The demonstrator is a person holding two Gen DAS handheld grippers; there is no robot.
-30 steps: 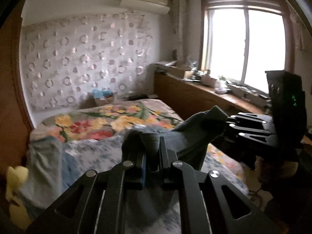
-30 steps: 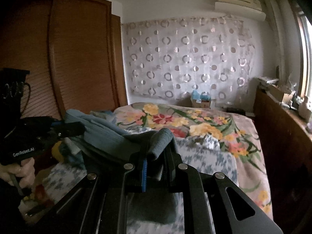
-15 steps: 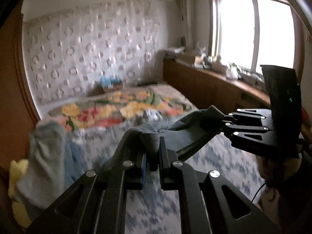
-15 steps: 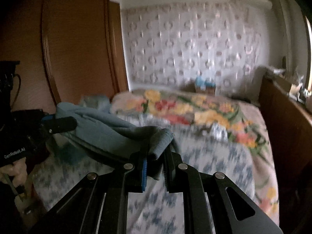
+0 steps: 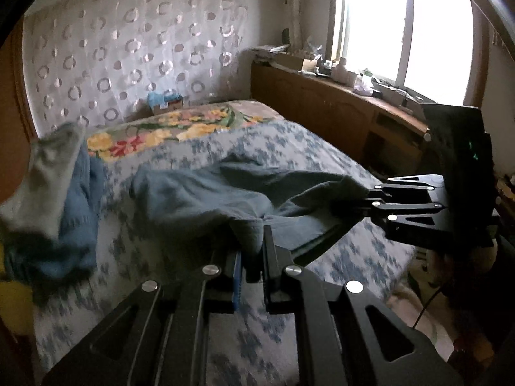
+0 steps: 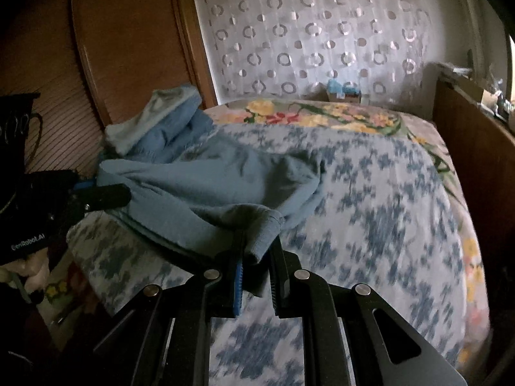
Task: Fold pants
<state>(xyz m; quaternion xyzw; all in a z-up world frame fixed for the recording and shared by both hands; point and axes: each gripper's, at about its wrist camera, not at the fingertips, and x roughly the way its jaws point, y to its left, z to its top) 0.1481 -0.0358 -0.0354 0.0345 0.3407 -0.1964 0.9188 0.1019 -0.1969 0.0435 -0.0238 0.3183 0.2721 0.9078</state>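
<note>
With the soft grey-blue cotton pants (image 5: 206, 199) clenched at one edge by both the left gripper (image 5: 252, 257) and the right gripper (image 6: 256, 257), even tension should be held while the pants are laid flat on the blue-patterned bed (image 6: 379, 193).

a bright window (image 5: 405, 29) fills the upper right of the left wrist view, above a long wooden cabinet (image 5: 338, 109) with a cluttered top. a curtain with ring patterns (image 5: 128, 51) covers the far wall. at left in the right wrist view stands a brown wardrobe (image 6: 128, 38).
</note>
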